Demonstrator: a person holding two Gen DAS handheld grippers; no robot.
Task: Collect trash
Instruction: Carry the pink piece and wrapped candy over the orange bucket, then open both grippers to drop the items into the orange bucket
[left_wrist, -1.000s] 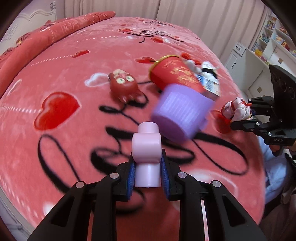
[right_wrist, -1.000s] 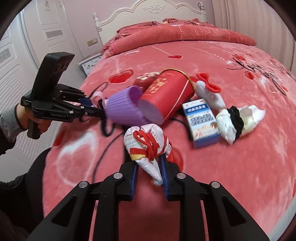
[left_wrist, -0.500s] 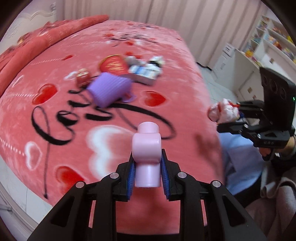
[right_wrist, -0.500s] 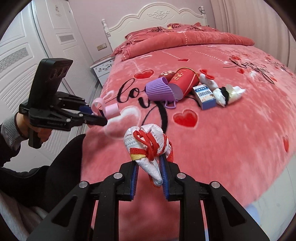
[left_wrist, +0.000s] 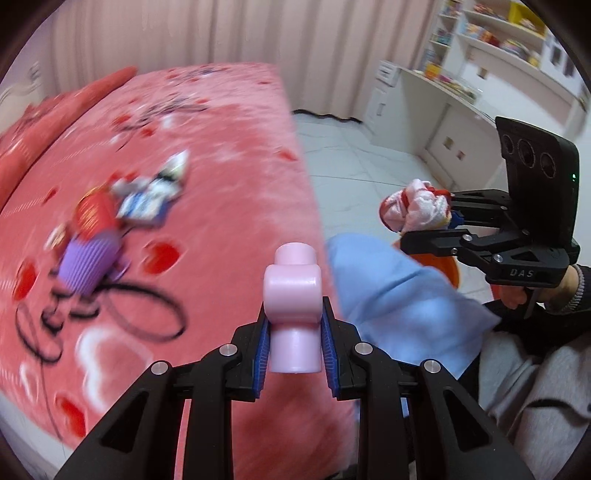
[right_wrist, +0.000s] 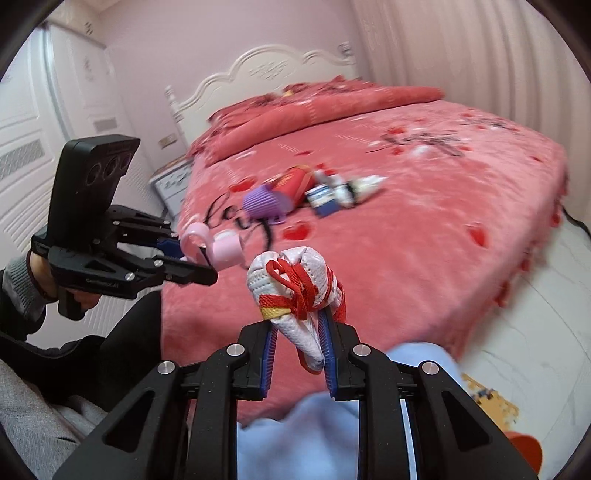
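Observation:
My left gripper (left_wrist: 294, 334) is shut on a pink plastic piece (left_wrist: 293, 295), held in the air off the bed's edge; it also shows in the right wrist view (right_wrist: 212, 247). My right gripper (right_wrist: 297, 345) is shut on a crumpled white and red wrapper (right_wrist: 295, 284), also seen in the left wrist view (left_wrist: 415, 208). On the red bed (right_wrist: 424, 192) lie a purple ribbed cup (left_wrist: 90, 258), a red can (left_wrist: 92, 212), a blue and white box (right_wrist: 325, 197) and white scraps (right_wrist: 365, 182).
A light blue cloth (left_wrist: 399, 291) lies below both grippers at the bed's edge. An orange container's rim (right_wrist: 526, 448) shows on the white tiled floor (left_wrist: 369, 166). A desk and shelves (left_wrist: 461, 92) stand at the right. A nightstand (right_wrist: 171, 182) stands by the headboard.
Both grippers have pulled back from the bed and swung toward the floor side, each keeping its item. The trash pile on the bed now looks farther away.

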